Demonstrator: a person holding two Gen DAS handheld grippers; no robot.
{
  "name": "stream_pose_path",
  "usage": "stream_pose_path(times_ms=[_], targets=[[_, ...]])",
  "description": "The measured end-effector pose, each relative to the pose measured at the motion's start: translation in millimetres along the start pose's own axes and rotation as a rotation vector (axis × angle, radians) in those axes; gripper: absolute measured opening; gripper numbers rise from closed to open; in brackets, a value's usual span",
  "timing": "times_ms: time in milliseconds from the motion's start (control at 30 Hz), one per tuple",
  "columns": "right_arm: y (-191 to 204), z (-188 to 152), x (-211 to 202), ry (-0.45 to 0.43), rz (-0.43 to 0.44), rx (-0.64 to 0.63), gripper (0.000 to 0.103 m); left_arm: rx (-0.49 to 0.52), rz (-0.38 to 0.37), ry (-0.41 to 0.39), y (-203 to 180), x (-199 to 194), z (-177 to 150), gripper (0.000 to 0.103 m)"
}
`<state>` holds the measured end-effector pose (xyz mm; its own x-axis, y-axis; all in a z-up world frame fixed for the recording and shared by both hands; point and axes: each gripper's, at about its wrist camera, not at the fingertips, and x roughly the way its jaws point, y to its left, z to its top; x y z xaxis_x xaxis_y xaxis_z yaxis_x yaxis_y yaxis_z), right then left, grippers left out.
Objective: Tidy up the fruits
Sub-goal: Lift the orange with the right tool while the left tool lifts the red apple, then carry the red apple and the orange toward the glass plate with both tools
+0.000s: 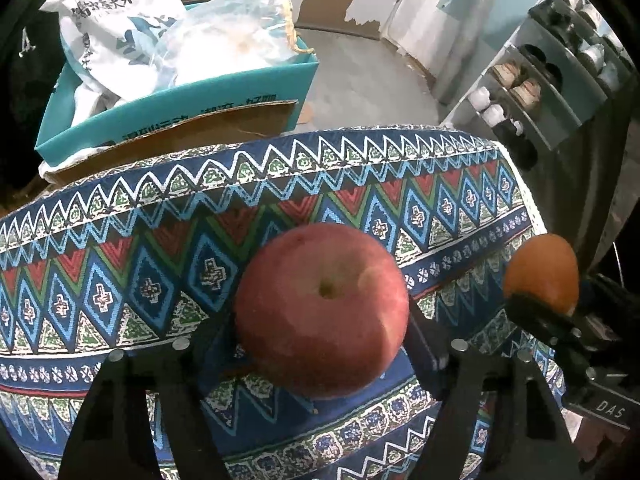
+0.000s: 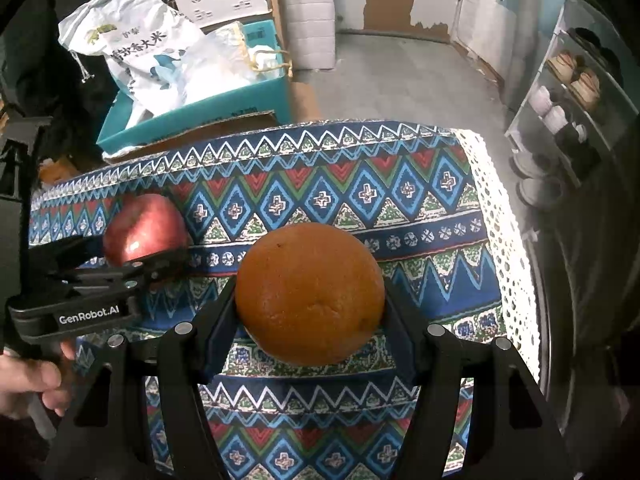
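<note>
My left gripper (image 1: pixel 320 336) is shut on a red apple (image 1: pixel 322 306), held over the patterned tablecloth (image 1: pixel 160 248). My right gripper (image 2: pixel 310 316) is shut on an orange (image 2: pixel 310 292), held over the same cloth (image 2: pixel 420 208). In the left wrist view the orange (image 1: pixel 542 272) shows at the right in the other gripper. In the right wrist view the apple (image 2: pixel 144 228) shows at the left in the left gripper, with a hand (image 2: pixel 28 384) below it.
Behind the table stands a teal box (image 1: pixel 224 92) with white bags (image 1: pixel 120 28) and a cardboard flap (image 1: pixel 192 136). A shoe rack (image 1: pixel 552 80) stands at the right. The cloth's lace edge (image 2: pixel 508 240) hangs at the table's right side.
</note>
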<state>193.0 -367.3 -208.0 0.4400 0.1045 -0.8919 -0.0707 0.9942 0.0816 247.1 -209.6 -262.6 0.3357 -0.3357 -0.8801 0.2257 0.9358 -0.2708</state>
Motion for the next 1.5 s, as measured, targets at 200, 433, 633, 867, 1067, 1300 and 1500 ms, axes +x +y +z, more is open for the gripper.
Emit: stream_pose_path(times_ms=[200,433,633,867,1067,1300,1500], targets=[[2.8,-0.9,-2.7,-0.005,0.001,-0.007,0.066,0.054,0.020,-0.003,-4.9,-1.5,-0.9,0.075],[11.7,4.0,-8.1,-0.027,-0.008,-0.031,0.066,0.087,0.044,-0.063,-2.9,-14.3,-11.6,0.075],[22.4,5.5,-18.0,-0.044,-0.008,-0.059,0.066,0.089,0.041,-0.119,-0.5,-43.7,-21.2,0.075],[38.3,8.1,-39.6,-0.072,0.010,-0.082,0.066,0.114,0.093,-0.164,6.5,-82.8,-33.9,0.075],[50.8,10.2,-67.5,-0.102,0.047,-0.077,0.066,0.122,0.115,-0.183,11.4,-110.9,-41.5,0.075],[75.0,11.6,-106.9,-0.148,0.076,-0.114,0.066,0.117,0.120,-0.217,14.6,-153.7,-48.5,0.075],[98.1,12.0,-136.6,-0.182,0.115,-0.139,0.066,0.098,0.132,-0.238,21.0,-190.5,-56.6,0.075]])
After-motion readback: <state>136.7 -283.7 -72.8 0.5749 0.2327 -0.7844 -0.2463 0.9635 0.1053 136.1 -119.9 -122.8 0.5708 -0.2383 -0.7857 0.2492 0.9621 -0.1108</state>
